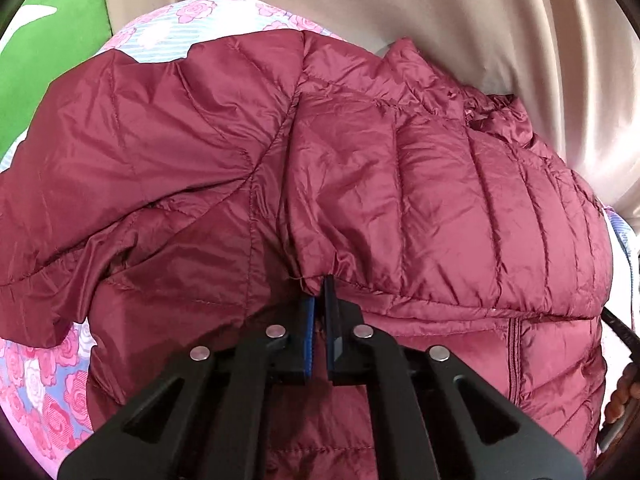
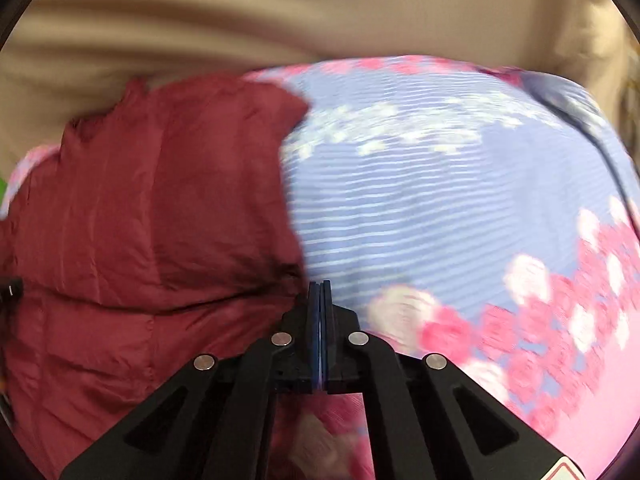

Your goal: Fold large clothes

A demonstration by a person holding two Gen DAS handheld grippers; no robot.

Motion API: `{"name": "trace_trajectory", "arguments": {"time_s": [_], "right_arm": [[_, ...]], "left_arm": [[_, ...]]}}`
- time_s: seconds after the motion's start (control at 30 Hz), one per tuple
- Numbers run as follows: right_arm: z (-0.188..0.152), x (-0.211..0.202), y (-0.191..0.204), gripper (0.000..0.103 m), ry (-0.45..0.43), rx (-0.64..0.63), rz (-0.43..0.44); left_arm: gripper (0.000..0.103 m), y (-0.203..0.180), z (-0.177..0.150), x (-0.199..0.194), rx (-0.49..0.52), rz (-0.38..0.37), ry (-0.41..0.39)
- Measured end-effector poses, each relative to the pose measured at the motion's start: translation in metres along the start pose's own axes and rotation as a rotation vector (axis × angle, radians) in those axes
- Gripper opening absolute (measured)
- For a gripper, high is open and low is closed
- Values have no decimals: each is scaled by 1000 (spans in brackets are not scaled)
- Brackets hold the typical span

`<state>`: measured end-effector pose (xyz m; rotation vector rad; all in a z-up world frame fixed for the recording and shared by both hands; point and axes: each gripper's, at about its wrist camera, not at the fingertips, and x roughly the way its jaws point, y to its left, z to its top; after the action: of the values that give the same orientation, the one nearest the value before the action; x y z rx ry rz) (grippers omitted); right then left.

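Observation:
A maroon quilted puffer jacket (image 1: pixel 360 184) lies spread on a floral bedsheet (image 1: pixel 44 380), its upper half folded down over the lower body. My left gripper (image 1: pixel 319 292) is shut on the jacket's folded hem edge, the fabric bunched between its blue pads. A sleeve (image 1: pixel 80 208) trails to the left. In the right wrist view the jacket (image 2: pixel 152 220) fills the left side. My right gripper (image 2: pixel 320 288) is shut with nothing between its pads, just off the jacket's right edge, above the sheet (image 2: pixel 440 200). That view is blurred.
A beige curtain (image 1: pixel 440 12) hangs behind the bed and shows in the right wrist view (image 2: pixel 280 12). A green cushion (image 1: pixel 52 48) sits at the far left. A dark wooden object (image 1: pixel 622 392) stands at the right edge.

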<state>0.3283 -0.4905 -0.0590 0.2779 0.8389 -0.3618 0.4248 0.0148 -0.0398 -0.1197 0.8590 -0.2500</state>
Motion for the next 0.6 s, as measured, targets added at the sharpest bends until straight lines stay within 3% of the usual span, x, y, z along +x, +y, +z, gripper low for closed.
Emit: {"name": "trace_trajectory", "arguments": {"time_s": [0.1,0.23,0.3,0.4,0.6], "right_arm": [[10,-34,-5,3,-108,46,19],[23,-39,29,3,-110,-54,127],[22,-17,47,3,-95,-132,80],[14,36,56,0,30,-154,-1],[27,-2,55,0,-76,-72,70]], "left_arm": [[3,-9,-4,3,30,29,-24],[3,-31,-12,5,112,129,-55],[3,-46,-11,10,134,159,-55],[3,-58,-8,19,145,175,-54],[3,-65,-9,21,174,211,-55]]}}
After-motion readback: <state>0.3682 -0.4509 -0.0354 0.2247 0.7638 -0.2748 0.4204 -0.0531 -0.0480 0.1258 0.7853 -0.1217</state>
